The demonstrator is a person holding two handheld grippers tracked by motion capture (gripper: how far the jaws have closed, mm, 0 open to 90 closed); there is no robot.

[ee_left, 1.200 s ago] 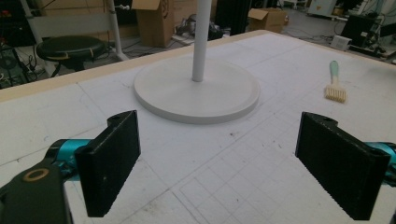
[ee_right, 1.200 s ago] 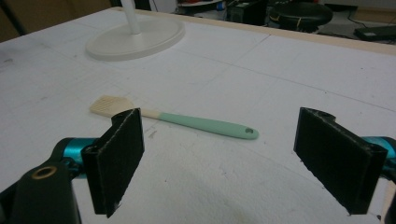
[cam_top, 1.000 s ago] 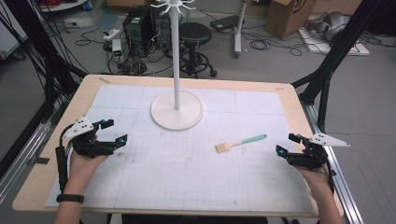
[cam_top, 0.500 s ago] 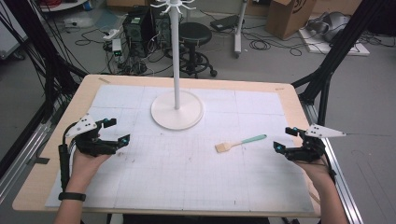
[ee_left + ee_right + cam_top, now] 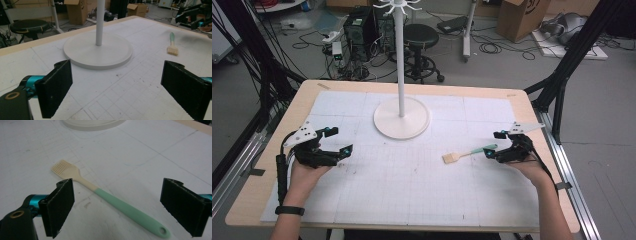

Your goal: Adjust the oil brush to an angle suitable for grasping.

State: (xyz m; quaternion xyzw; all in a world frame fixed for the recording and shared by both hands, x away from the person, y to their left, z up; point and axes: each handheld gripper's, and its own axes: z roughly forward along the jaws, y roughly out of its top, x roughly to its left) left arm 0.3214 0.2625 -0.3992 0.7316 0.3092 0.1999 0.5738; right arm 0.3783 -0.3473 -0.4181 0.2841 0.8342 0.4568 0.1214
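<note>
A basting brush [image 5: 469, 153] with cream bristles and a mint-green handle lies flat on the white gridded mat, right of centre. My right gripper [image 5: 492, 144] is open, its jaws wide apart on either side of the handle's end. In the right gripper view the brush [image 5: 112, 202] runs diagonally between the right gripper [image 5: 120, 207] jaws, touching neither. My left gripper [image 5: 341, 140] is open and empty at the mat's left, pointing toward the white stand [image 5: 402, 117]. The left gripper view has the left gripper [image 5: 120, 90] jaws facing the stand's base [image 5: 97, 51], with the brush [image 5: 172, 45] farther off.
The stand's thin white pole [image 5: 401, 60] rises from a round base at the back centre and carries hooks on top. The wooden table edge [image 5: 532, 115] borders the mat. Black frame legs [image 5: 562, 75] stand at the right, and a stool [image 5: 421, 37] and boxes are behind.
My right gripper has moved left across the mat to the end of the brush handle. The left gripper has hardly shifted. The brush has not moved.
</note>
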